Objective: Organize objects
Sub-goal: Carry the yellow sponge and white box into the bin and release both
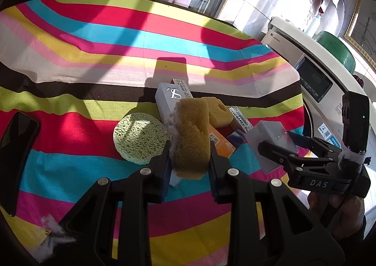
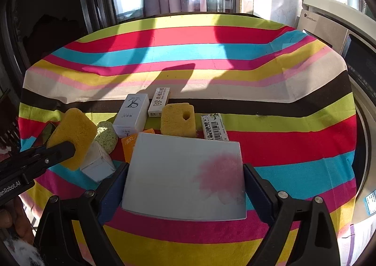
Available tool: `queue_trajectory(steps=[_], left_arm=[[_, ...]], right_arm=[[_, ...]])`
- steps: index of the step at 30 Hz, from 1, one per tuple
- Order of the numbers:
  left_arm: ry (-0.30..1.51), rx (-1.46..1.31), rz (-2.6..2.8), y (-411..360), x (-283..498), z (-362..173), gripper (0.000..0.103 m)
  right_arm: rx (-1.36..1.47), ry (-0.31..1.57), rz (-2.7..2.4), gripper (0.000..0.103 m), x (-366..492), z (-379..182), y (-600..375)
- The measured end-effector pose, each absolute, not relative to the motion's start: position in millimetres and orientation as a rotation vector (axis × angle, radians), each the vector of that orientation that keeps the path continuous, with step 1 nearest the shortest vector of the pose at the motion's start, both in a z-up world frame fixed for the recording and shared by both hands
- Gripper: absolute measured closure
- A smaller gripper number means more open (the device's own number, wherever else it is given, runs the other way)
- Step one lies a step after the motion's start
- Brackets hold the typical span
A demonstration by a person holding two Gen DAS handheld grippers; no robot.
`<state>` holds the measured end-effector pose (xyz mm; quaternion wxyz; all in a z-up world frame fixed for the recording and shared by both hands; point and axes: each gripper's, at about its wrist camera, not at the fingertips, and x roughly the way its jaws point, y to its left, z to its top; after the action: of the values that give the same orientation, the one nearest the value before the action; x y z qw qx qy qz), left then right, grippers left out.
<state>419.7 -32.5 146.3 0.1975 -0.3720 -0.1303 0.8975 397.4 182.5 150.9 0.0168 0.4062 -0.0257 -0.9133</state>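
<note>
My left gripper [image 1: 189,148] is shut on a yellow sponge [image 1: 191,139] and holds it above the striped cloth; it also shows in the right wrist view [image 2: 74,135]. My right gripper [image 2: 185,181] is shut on a flat white box with a pink blot [image 2: 185,176]; this box also shows in the left wrist view [image 1: 270,141]. Behind them lie a round green sponge [image 1: 139,137], a second yellow sponge with a hole [image 2: 178,120], a white box marked TS [image 2: 131,115], a long white box [image 2: 159,101], an orange packet [image 2: 128,146] and a barcode pack [image 2: 214,127].
A round table with a striped cloth [image 2: 282,148] carries everything. A black phone [image 1: 16,148] lies at the left edge. A small white carton [image 2: 97,163] lies under the held sponge. A washing machine [image 1: 312,77] stands right of the table. Windows are behind.
</note>
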Motion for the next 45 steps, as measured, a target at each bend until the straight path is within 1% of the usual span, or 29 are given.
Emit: queue_trajectory(steps=[4, 11, 19, 30, 34, 40, 45], left_arm=[[-0.329, -1.032, 2.461, -11, 426, 148, 0.071], [-0.260, -1.026, 2.353, 31, 444, 149, 0.071], [-0.122, -1.061, 2.169, 95, 478, 140, 0.071], [0.081, -1.124, 1.908, 171, 525, 114, 0.071], [0.122, -1.149, 1.870, 183, 531, 108, 0.071], [0.163, -1.169, 1.846, 199, 524, 105, 0.071], [0.205, -1.166, 1.814, 229, 522, 108, 0.071]], right_arm=[[1.260, -0.100, -2.880, 0.009, 421, 155, 197], [1.310, -0.079, -2.958, 0.009, 464, 154, 227], [1.397, -0.116, -3.071, 0.009, 520, 147, 272], [1.630, -0.313, -3.122, 0.010, 577, 97, 338], [1.674, -0.310, -3.152, 0.010, 584, 89, 348], [1.681, -0.270, -3.199, 0.010, 588, 90, 357], [1.712, -0.237, -3.248, 0.010, 597, 92, 369]])
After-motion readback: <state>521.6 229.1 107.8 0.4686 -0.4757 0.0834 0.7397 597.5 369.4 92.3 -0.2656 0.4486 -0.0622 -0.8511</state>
